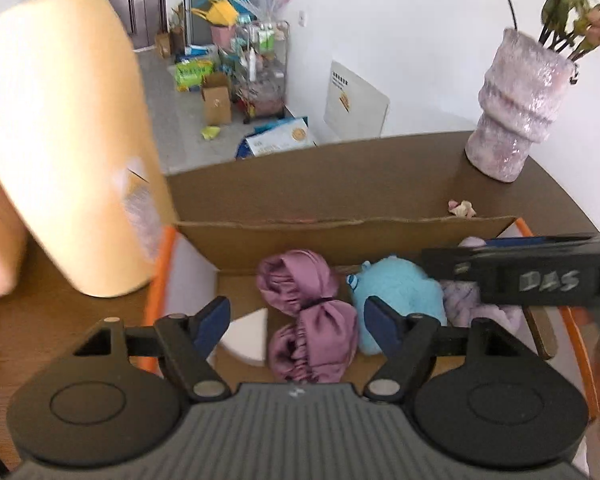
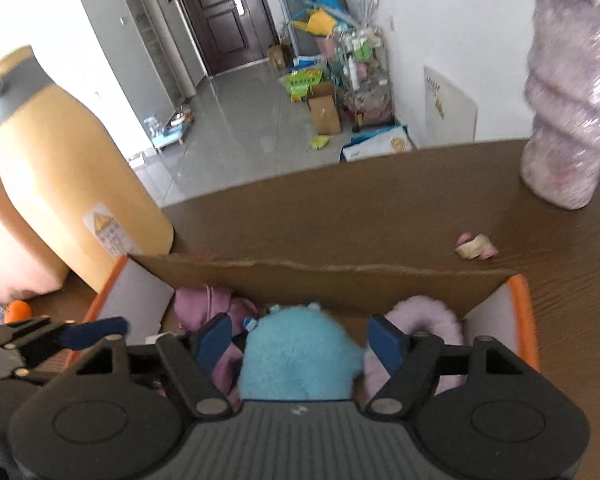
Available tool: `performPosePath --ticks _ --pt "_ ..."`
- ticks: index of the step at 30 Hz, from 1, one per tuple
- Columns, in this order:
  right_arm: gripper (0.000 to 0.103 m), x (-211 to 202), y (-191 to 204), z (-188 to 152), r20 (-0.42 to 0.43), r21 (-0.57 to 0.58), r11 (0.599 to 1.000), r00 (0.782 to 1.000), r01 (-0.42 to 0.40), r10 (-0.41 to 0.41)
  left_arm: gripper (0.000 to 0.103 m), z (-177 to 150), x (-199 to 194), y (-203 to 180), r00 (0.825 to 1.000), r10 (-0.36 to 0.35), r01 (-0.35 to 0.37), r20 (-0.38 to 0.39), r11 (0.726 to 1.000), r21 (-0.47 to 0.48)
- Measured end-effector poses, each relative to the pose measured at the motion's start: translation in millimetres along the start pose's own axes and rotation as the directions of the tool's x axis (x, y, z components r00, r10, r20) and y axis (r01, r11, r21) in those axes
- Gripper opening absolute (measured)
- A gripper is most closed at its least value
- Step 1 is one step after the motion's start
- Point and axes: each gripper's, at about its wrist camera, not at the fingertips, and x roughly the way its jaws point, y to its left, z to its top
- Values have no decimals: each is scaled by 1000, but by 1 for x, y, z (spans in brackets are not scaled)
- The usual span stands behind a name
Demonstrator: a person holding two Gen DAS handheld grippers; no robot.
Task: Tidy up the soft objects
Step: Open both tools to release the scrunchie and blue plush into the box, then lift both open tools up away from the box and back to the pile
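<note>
Both sets of jaws wide, empty; lower right gripper squarely over blue plush, lower centre, before closing gently.

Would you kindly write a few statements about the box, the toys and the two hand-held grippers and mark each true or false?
1. The blue plush lies inside the cardboard box. True.
2. The left hand-held gripper is shut on the purple satin bow. False: its jaws stand open above the bow.
3. The vase stands inside the box. False: it stands on the table beyond the box.
4. The right hand-held gripper is open, with the blue plush between its fingers. True.
5. The box holds only the blue plush. False: the bow and a lilac fluffy item are there too.
</note>
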Motion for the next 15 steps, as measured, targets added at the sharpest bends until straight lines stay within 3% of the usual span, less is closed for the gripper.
performPosePath --ticks 8,15 --pt "81 -108 -1 -7 90 -26 996 993 83 -80 88 -2 -109 2 994 45 -47 96 999 26" --pt "86 -217 23 -48 207 -78 989 972 125 -106 93 -33 -208 0 970 42 -43 238 999 -4"
